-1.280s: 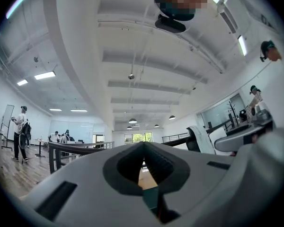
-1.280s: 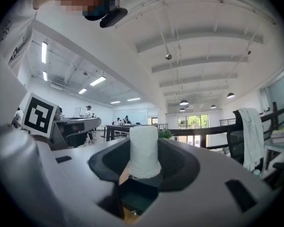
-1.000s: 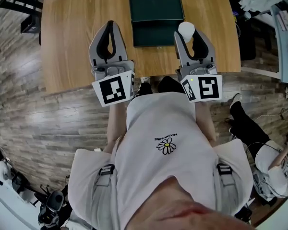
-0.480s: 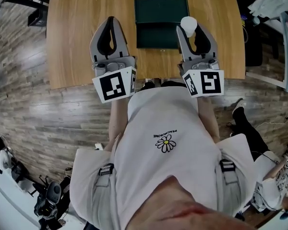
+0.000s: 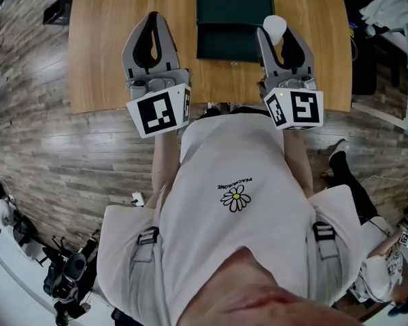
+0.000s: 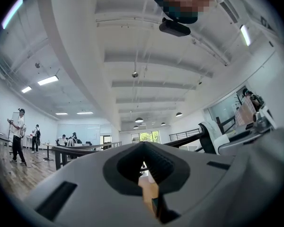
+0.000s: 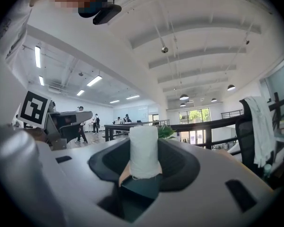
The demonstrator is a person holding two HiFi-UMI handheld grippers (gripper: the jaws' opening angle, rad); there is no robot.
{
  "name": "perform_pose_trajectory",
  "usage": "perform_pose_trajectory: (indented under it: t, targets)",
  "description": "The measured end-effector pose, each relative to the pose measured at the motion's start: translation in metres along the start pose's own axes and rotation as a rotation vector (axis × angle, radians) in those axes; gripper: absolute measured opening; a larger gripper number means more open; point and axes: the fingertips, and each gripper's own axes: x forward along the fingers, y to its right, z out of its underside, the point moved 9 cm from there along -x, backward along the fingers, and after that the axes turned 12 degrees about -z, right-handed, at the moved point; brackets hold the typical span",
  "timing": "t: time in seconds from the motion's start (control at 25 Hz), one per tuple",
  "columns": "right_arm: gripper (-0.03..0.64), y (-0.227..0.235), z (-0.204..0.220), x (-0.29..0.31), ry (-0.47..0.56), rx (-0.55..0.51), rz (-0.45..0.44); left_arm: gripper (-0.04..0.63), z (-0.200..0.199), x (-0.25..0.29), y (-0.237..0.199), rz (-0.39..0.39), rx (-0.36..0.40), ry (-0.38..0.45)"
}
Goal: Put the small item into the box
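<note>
On the wooden surface [image 5: 102,46], a dark green box [image 5: 234,19] is lying open near the far edge, its two halves spread flat one behind the other. At the box's right edge, the right claw [image 5: 275,29] is pinching the small item [image 5: 275,27], a white, rounded cylinder, between its tips. The item is sitting above the surface, not inside the box. From the right gripper view, the item [image 7: 144,150] is standing upright between the dark pads, which are pressing on its two sides, and the green of the box [image 7: 142,186] is showing just below it.

To the left of the box, well apart from it, the left claw [image 5: 154,17] is hovering over bare wood with its tips pressed together and nothing between them. The left gripper view is showing the same: the left claw [image 6: 144,148] is closing to a thin slit.

Both claws are pointing away from the person, whose white shirt is filling the lower half of the head view.
</note>
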Motion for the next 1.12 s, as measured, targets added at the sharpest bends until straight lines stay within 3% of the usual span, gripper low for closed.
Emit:
perform_pose_trajectory:
  t: [0.28, 0.6, 0.76, 0.92, 1.12]
  targets:
    - [0.183, 0.001, 0.005, 0.033, -0.263, -0.119, -0.152, 0.014, 0.003, -0.006, -0.011, -0.034, -0.002, -0.003]
    - [0.183, -0.020, 0.073, 0.074, -0.834, -0.323, -0.528, 0.014, -0.003, -0.011, -0.013, -0.049, -0.002, 0.017]
    - [0.183, -0.028, 0.119, 0.084, -1.044, -0.445, -0.687, 0.015, -0.006, -0.014, -0.017, -0.058, 0.011, 0.028]
    - [0.183, -0.024, 0.153, 0.093, -1.187, -0.519, -0.760, 0.014, 0.001, -0.017, -0.022, -0.063, 0.032, -0.004]
    - [0.183, -0.011, 0.181, 0.106, -1.290, -0.493, -0.793, 0.015, 0.003, -0.015, -0.022, -0.076, 0.056, -0.006]
